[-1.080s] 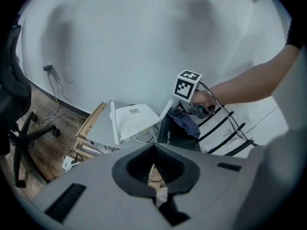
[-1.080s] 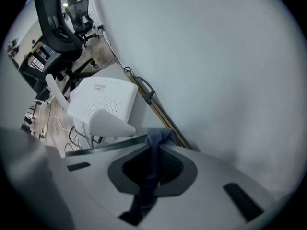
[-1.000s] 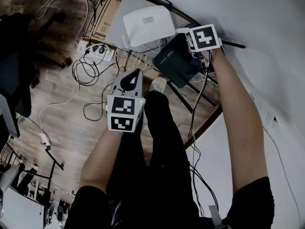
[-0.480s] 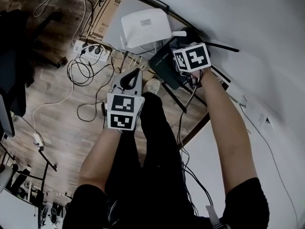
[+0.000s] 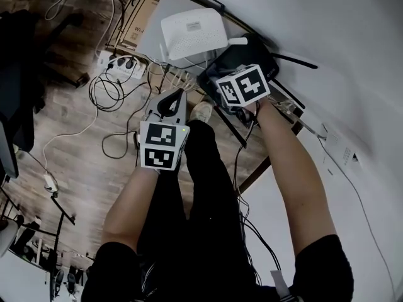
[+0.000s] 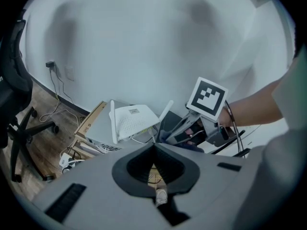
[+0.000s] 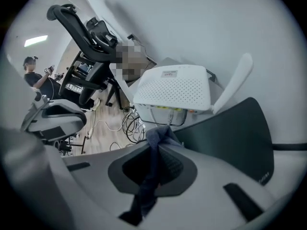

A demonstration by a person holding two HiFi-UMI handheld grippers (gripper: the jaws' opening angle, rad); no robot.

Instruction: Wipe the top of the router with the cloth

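1. The right gripper [image 7: 158,142] has its jaws pressed onto a dark blue cloth [image 7: 149,178]. A bunch of cloth stands up past the tips, and a tail hangs back through the jaws' hollow.
2. The left gripper [image 6: 154,143] has its jaws pressed together with nothing between them. In the head view it hangs over the wooden floor [image 5: 75,143], near and left of the router, well apart from it.
3. The cloth's bunched end sits just near of the white router [image 7: 177,87], below its near edge and not touching it. The router's perforated top is bare.
4. One antenna [image 7: 235,83] slants up off the router's right side and another [image 7: 122,87] stands off its left side, so both flanks of the top are bounded.
5. The right gripper is above a dark mat [image 7: 235,138] that lies near and right of the router, reaching up to its right antenna.
6. The router rests on a grey flat-topped case [image 5: 154,33], which shows open grey surface on the router's left. A cardboard box [image 5: 132,17] lies along the case's left edge.
7. Cables run out of the router's near edge and down toward a power strip [image 5: 123,65] and loose cable loops on the floor.
8. A white surface [image 5: 352,187] fills the right side, its dark edge running diagonally beside the person's right arm.
9. An office chair [image 6: 14,104] stands far left on the floor.
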